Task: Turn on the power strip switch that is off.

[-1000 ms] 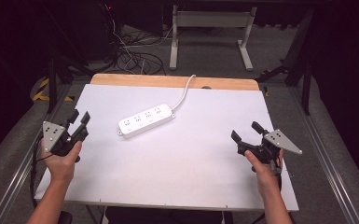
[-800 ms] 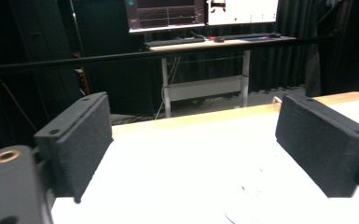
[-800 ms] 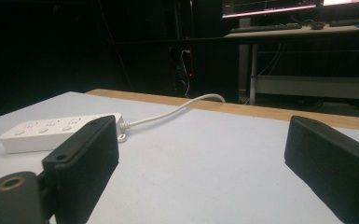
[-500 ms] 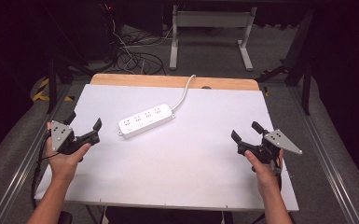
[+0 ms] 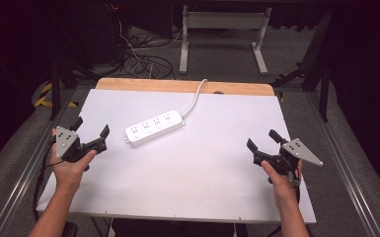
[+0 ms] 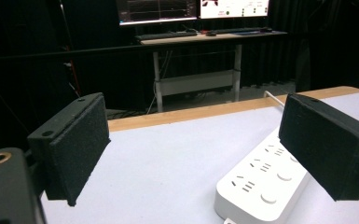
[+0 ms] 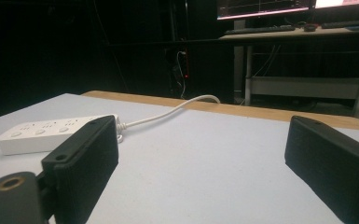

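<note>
A white power strip (image 5: 154,127) with several sockets lies on the white table (image 5: 192,173), left of centre, its white cable (image 5: 195,98) running to the far edge. My left gripper (image 5: 90,129) is open at the table's left edge, jaws turned toward the strip's near end and a short way from it. In the left gripper view the strip (image 6: 263,179) lies between the spread jaws, toward the right one. My right gripper (image 5: 264,139) is open near the right edge, holding nothing. In the right gripper view the strip (image 7: 46,132) lies far left with its cable (image 7: 168,113).
The table's far edge is a bare wooden strip (image 5: 187,86). Beyond it are cables on the floor (image 5: 138,61) and a desk frame (image 5: 222,29). Monitors on a desk (image 6: 191,9) stand in the dark background.
My left gripper has swung to the right, its jaws now pointing at the power strip and closer to it. The right gripper and the strip have stayed put.
</note>
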`<state>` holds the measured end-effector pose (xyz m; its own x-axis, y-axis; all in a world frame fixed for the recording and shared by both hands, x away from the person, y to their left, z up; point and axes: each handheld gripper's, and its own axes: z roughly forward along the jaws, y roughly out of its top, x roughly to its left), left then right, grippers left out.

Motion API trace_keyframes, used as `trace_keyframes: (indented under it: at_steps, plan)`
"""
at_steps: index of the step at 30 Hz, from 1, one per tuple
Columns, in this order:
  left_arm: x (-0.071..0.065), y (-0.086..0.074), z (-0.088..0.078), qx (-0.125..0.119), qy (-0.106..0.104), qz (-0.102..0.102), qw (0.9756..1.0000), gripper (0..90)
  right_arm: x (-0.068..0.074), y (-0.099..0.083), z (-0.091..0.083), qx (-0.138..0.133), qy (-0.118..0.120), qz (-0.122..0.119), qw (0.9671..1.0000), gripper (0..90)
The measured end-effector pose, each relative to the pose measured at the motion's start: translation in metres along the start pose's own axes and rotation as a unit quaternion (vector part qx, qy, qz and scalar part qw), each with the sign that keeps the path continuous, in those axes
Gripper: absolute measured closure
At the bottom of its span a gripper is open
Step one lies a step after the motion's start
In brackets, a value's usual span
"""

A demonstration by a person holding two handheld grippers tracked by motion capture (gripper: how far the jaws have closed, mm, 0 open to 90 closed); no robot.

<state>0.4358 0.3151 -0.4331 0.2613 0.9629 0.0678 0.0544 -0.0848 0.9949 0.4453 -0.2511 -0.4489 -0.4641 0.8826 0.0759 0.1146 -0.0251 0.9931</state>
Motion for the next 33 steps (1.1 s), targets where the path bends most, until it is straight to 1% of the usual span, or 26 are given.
trace_keyframes:
  at_steps: [4,6,9,13,16,19,20,30,33]
  plan:
    - [-0.0008,0.0011,0.0,-0.002,-0.002,0.0,1.0,9.4,0.0008,-0.0004,-0.0011,0.002,-0.001,-0.003,1.0,10.4]
    - [-0.0013,0.0008,0.0006,-0.002,-0.002,-0.004,1.0,9.4,0.0016,-0.0002,-0.0016,0.002,0.0,-0.002,1.0,10.4]
    - [-0.0009,0.0005,0.0009,0.002,-0.003,0.002,1.0,9.3,0.0011,-0.0003,-0.0017,0.003,-0.001,-0.002,1.0,10.4]
    - [-0.0012,0.0001,0.0012,0.003,-0.005,0.0,1.0,9.3,0.001,-0.0004,-0.0013,0.004,-0.001,-0.002,1.0,10.5]
    - [-0.0011,-0.0002,0.0015,0.005,-0.007,0.004,1.0,9.4,0.0017,-0.0005,-0.0008,0.005,0.001,-0.002,1.0,10.5]
    - [-0.0012,-0.0002,0.0016,0.004,-0.008,0.004,1.0,9.6,0.0019,-0.0007,-0.0006,0.006,0.001,-0.002,1.0,10.5]
    - [-0.0014,-0.0005,0.0019,0.003,-0.007,0.002,1.0,9.6,0.0018,-0.0006,-0.0007,0.005,0.001,-0.002,1.0,10.5]
    - [-0.0013,-0.0006,0.0028,0.005,-0.007,0.001,1.0,9.9,0.0009,-0.001,-0.0014,0.004,0.001,0.0,1.0,10.5]
    - [-0.0012,-0.0011,0.0035,0.007,-0.006,0.003,1.0,9.9,0.0,-0.0016,0.0,0.006,0.002,0.0,1.0,10.5]
